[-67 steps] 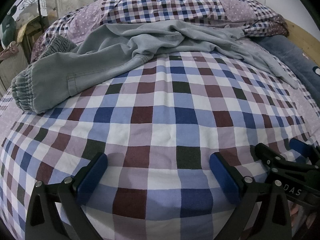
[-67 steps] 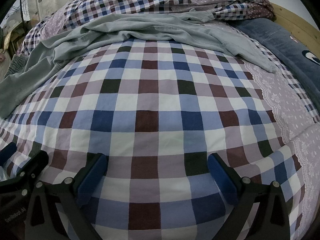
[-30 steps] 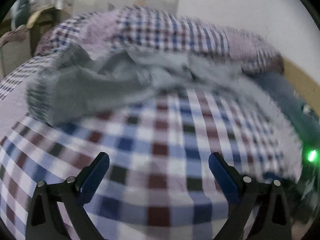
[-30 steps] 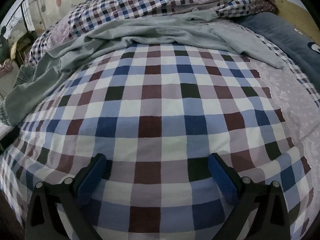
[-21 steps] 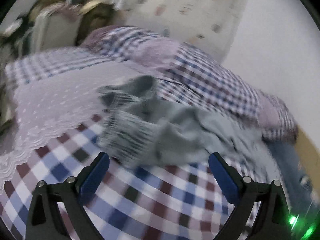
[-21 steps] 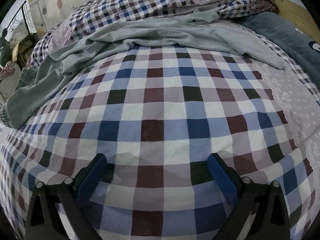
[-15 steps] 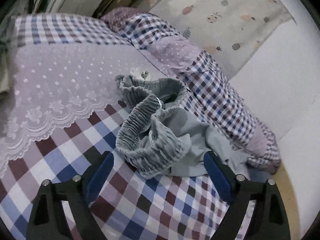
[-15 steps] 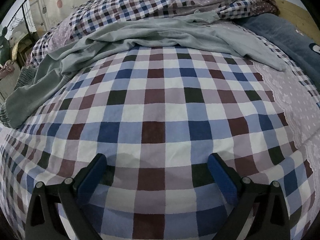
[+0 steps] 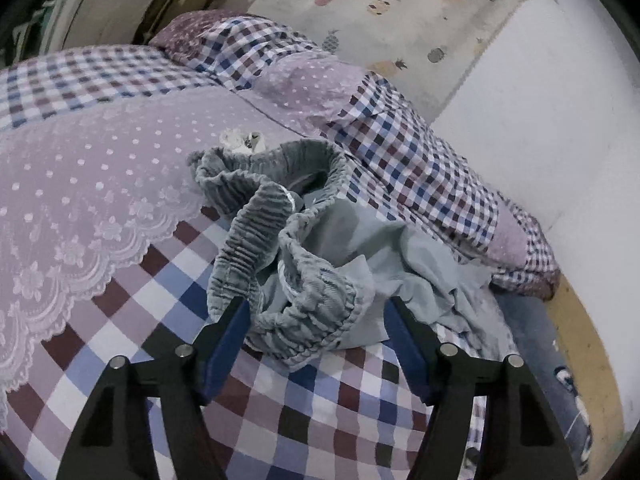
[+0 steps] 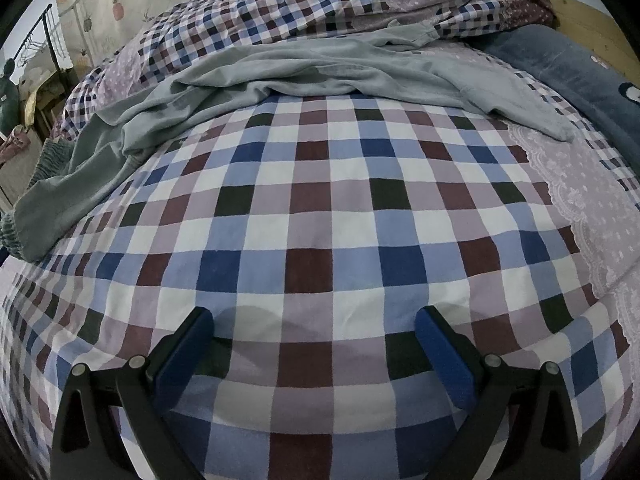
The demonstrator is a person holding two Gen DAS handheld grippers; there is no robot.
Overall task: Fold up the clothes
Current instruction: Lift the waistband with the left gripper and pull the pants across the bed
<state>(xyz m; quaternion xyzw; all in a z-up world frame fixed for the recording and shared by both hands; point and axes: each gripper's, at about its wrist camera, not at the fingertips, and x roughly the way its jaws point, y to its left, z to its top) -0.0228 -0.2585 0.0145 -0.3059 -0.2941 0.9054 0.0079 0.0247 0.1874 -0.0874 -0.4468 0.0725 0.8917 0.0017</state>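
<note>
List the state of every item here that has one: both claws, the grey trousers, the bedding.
Left claw: open, jaws straddling the bunched elastic waistband, not closed on it.
Right claw: open, empty, low over the checked bedspread.
Grey trousers: unfolded, crumpled, lying across the bed.
Waistband: gathered, twisted, gaping open.
Checked bedspread: spread flat, mostly smooth.
Quilt: heaped along the wall.

The left gripper (image 9: pixel 316 320) was held low with its jaws spread wide, and the right gripper (image 10: pixel 314 332) also stood wide open, pointing forward and slightly downward
</note>
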